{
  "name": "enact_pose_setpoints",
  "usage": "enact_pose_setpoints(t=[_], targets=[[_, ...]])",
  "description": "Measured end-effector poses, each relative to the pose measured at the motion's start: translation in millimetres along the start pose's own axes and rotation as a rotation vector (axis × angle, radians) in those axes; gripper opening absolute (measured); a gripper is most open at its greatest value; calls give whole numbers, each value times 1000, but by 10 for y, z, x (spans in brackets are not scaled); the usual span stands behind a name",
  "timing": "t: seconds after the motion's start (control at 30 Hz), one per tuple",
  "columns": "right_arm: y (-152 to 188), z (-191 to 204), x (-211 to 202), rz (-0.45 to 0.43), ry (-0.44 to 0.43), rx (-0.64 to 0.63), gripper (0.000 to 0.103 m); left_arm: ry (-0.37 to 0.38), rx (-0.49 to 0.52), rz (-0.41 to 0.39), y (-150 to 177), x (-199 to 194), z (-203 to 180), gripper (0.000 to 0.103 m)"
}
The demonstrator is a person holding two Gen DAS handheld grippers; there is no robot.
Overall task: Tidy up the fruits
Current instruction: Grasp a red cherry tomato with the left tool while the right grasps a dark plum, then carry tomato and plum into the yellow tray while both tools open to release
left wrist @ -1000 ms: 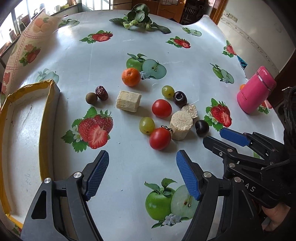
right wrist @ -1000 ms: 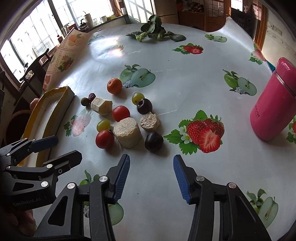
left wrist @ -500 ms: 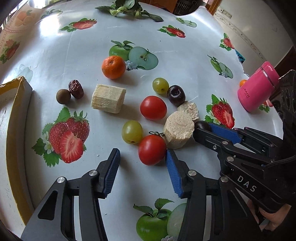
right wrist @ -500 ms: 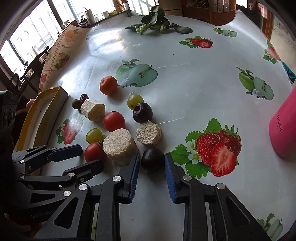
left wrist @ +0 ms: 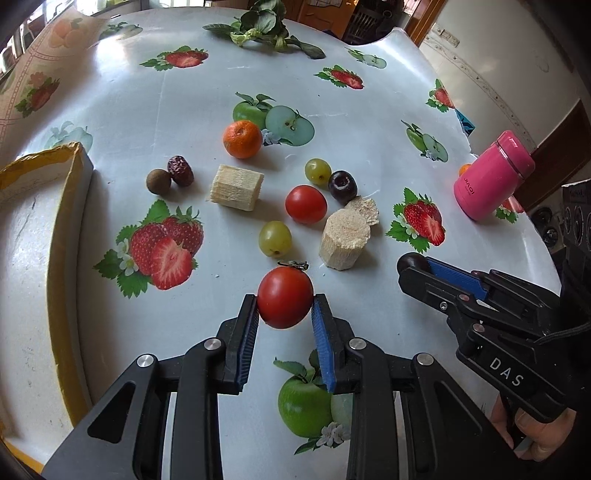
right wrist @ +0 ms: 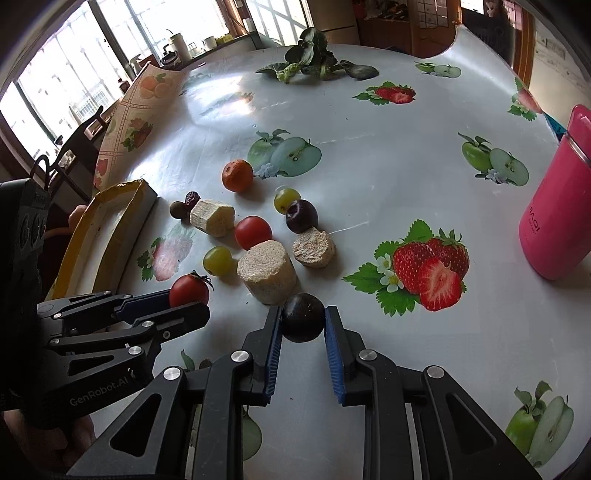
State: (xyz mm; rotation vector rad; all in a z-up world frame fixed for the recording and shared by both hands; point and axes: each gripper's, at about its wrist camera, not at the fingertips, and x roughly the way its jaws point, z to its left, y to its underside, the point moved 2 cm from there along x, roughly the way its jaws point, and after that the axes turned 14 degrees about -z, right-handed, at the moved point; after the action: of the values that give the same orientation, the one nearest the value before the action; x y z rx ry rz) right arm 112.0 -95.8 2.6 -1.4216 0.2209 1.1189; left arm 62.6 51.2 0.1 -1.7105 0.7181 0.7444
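Note:
My left gripper (left wrist: 284,314) is shut on a red tomato (left wrist: 285,297), near the table's front; it also shows in the right wrist view (right wrist: 189,290). My right gripper (right wrist: 303,325) is shut on a dark plum (right wrist: 303,322), whose tip shows in the left wrist view (left wrist: 413,263). On the table lie a second tomato (left wrist: 306,204), two green grapes (left wrist: 274,238) (left wrist: 317,171), another dark plum (left wrist: 342,183), an orange (left wrist: 242,139), a red date (left wrist: 180,170) and a brown longan (left wrist: 158,180).
A yellow-rimmed tray (left wrist: 62,229) stands at the left. Three pale sugarcane pieces (left wrist: 236,187) (left wrist: 344,239) (left wrist: 366,209) lie among the fruit. A pink flask (left wrist: 491,175) stands at the right, leafy greens (left wrist: 264,27) at the far edge.
Both grippers moved forward and closed: the left onto the near tomato, the right onto the near plum. One second ago both were open and empty.

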Motion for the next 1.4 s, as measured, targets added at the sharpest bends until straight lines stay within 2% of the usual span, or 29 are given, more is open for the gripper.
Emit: enact_pose_setpoints(t=[0.4,0.77,1.1,1.4], targets=[[183,443,-283,-8,-52,-24,23,-94,-37,-43,185,-520,388,27],[330,1056,-380,2,-131,-87,23,-171,-63,-89,337,-965,777,27],[372,1717,-311,18,-226,-171,23,-253,-112,-109,471,-1209,1248,27],[343,2362,-148,33,-321,-242,23,-314,-188,-87,611,-1270,1772,27]])
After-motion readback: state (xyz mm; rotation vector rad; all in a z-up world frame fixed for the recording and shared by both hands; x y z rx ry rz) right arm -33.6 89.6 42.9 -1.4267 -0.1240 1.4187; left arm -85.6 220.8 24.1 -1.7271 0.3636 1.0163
